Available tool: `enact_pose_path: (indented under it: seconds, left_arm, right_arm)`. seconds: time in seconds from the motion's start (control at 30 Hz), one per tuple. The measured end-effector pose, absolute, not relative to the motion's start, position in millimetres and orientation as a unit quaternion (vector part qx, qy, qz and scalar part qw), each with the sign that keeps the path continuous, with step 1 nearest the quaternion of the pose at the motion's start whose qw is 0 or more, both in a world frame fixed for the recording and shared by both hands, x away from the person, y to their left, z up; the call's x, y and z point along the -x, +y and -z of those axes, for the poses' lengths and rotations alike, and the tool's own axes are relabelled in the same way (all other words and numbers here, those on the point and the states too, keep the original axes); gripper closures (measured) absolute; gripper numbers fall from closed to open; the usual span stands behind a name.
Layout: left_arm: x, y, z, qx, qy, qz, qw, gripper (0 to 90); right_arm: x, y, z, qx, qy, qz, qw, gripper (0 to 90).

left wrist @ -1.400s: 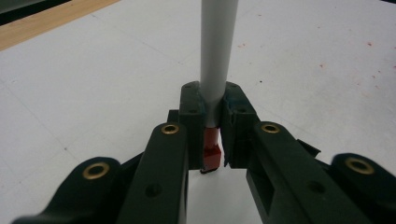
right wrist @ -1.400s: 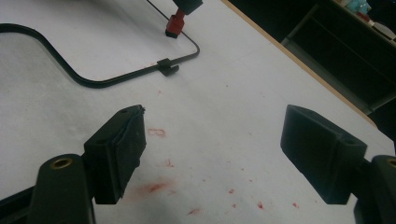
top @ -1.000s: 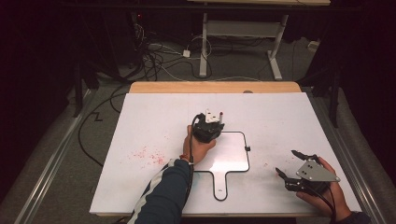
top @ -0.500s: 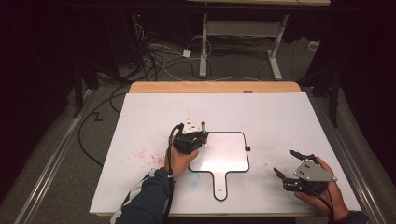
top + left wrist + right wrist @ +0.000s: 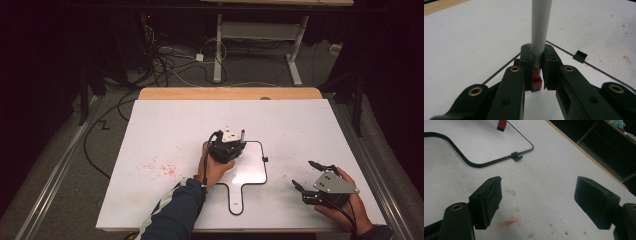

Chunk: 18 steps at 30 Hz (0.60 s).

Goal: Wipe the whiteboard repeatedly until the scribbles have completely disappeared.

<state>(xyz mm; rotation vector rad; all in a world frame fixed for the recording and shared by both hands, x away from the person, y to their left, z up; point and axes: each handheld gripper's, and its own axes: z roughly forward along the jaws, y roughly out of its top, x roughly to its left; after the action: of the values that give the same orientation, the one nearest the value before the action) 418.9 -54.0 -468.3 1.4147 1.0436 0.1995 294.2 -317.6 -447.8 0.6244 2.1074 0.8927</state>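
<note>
White-barrelled marker with red cap is clamped upright in the left gripper, over the near-left part of the black paddle-shaped outline on the white worktop. Red smudges lie left of the outline. Right gripper idle, jaws spread, right of the outline. Cap on, so drawing looks unstarted.
</note>
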Motion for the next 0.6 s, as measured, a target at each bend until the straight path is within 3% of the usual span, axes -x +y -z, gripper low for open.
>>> enact_pose_path:
  seconds: [0.33,0.6]
  left_arm:
    - [-425,-105,467,-0.628,0.441,-0.073,0.637,79.1]
    - [-424,-112,468,-0.627,0.439,-0.081,0.638,79.0]
  right_arm:
    - [-294,-319,448,-0.242,0.825,-0.348,0.375,22.6]
    - [-293,-320,449,-0.242,0.825,-0.347,0.374,22.6]
